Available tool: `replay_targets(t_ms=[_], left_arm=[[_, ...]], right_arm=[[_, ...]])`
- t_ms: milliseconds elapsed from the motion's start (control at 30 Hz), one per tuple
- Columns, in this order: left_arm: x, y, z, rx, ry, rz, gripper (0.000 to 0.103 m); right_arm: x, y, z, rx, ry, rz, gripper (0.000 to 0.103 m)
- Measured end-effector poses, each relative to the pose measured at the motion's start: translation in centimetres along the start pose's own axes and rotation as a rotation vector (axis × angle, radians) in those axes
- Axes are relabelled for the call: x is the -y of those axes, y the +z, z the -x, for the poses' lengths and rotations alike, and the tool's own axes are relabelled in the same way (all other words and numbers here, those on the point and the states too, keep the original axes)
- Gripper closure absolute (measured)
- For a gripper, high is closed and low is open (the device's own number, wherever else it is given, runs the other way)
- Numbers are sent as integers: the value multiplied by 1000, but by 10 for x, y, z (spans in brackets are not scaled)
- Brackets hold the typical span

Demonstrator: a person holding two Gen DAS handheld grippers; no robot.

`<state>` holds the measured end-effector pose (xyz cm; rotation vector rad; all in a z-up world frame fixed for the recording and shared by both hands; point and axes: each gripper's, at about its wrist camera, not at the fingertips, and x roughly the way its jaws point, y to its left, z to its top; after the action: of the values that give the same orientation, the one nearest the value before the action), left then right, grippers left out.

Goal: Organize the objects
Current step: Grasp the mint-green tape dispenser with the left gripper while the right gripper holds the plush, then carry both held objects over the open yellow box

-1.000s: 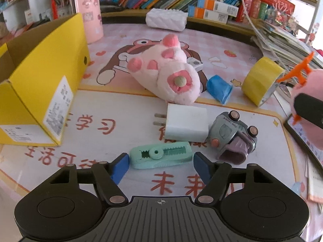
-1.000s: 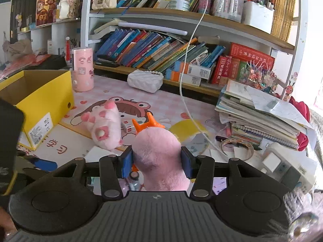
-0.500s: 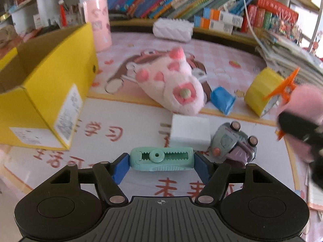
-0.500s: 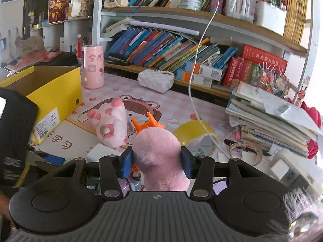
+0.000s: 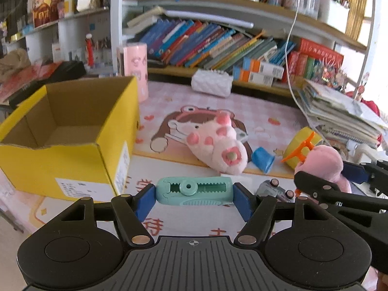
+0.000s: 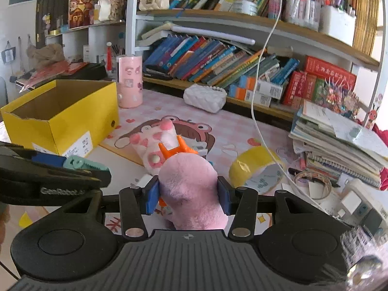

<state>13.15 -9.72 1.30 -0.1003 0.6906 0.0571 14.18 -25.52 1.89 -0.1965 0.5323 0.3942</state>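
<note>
Left wrist view: left hand-held gripper (image 5: 194, 195) clamped endwise on mint-green clip (image 5: 192, 190), toothed, with round pivot, held above the surface (image 5: 184, 228) just right of open yellow box (image 5: 70, 150). Pink paw plush (image 5: 218, 145), blue cup (image 5: 263, 158) and yellow tape roll (image 5: 299, 143) lying beyond.

Right wrist view: right hand-held gripper (image 6: 189, 195) closed on fuzzy pink plush (image 6: 191, 191) with orange prongs on top. Possibly a toy car beneath it, mostly hidden.

A child's study room at home: crowded bookshelves (image 6: 218, 55) across the frame's top, cartoon desk mat (image 5: 218, 111) at centre, plush toys.
</note>
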Motion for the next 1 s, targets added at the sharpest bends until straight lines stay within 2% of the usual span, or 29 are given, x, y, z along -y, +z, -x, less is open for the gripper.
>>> replay_targets(t_ms=[133, 400, 733, 1000], left_arm=[[-16, -2, 4, 6, -13, 12, 33], [-61, -16, 21, -7, -39, 3, 33], [-142, -39, 58, -16, -19, 18, 33], [-196, -62, 83, -35, -15, 9, 33]], right_arm=[[-9, 2, 5, -5, -25, -21, 57], [-52, 1, 6, -78, -27, -72, 57], [-141, -2, 17, -134, -11, -94, 57], [-209, -13, 33, -146, -3, -94, 57]])
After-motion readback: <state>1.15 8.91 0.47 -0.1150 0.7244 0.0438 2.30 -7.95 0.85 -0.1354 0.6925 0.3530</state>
